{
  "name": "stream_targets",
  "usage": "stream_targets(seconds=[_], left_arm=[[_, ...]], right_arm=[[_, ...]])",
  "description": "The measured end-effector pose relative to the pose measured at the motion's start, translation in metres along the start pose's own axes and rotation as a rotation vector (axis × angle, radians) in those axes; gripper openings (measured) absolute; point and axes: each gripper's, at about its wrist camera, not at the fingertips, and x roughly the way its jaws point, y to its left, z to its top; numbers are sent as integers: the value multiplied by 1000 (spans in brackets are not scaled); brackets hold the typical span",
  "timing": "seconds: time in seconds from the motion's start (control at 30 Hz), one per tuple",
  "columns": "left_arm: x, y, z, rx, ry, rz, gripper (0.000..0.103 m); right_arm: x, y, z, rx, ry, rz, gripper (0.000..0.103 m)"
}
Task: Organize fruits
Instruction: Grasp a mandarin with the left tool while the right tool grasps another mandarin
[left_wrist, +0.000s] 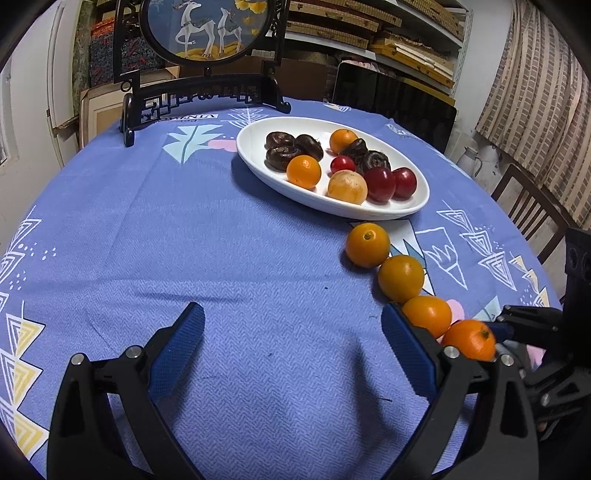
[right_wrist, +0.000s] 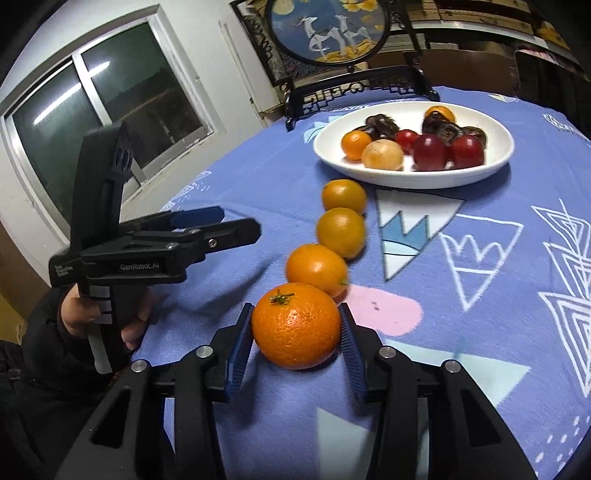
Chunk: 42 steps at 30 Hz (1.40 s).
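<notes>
Step in hand, my read: setting the round orange mandarin w/ green stem (right_wrist: 296, 325) at the near end of a row of three smaller orange fruits (right_wrist: 340, 232) on the blue patterned tablecloth (right_wrist: 480, 295). To do it well: keep it in line w/ the row, let it rest fully on the cloth, then part the fingers evenly so neither pad nudges it sideways; it's round, so it'll likely roll if bumped.

Right gripper (right_wrist: 296, 345): blue pads sit at both sides of the mandarin, at or just off the skin; can't tell if it's gripped or just let go. Mandarin lies between the fingers, touching or just beside the next fruit.

Left gripper (left_wrist: 291, 354): jaws wide apart, holding nothing, beside the row. White oval ceramic dish (right_wrist: 491, 170) w/ mixed fruit sits beyond the row's far end.
</notes>
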Motion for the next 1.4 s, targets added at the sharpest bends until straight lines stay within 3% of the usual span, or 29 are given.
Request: stream_targets(seconds=[0.27,0.4,0.53,0.7,0.97,1.2,1.27,1.4], left_arm=[[1,-6,-2,22,10,27,94],[2,-21,-5,48,29,-3,94],[1,-40,-7,86,25,-15,94],[3,-61,-6,129,19,-15,94],[10,-93,-8,203,41,-29,94],[26,-96,-10,184,110,-41,68],[28,-96,-10,178,120,-39,56],[27,-94,-11,171,115,-41,49]], right_arm=[[-28,-37,-2,75,-66,-55,45],[-41,-59,1,115,-107,-93,45],[-44,-75,1,169,-121,-63,45],[-44,-66,0,124,-117,-55,45],[-52,-72,-2,162,-149,-12,45],[-53,-71,-3,155,-154,3,45],[-53,-71,-4,153,-154,6,45],[-52,-70,-3,146,-150,5,45]])
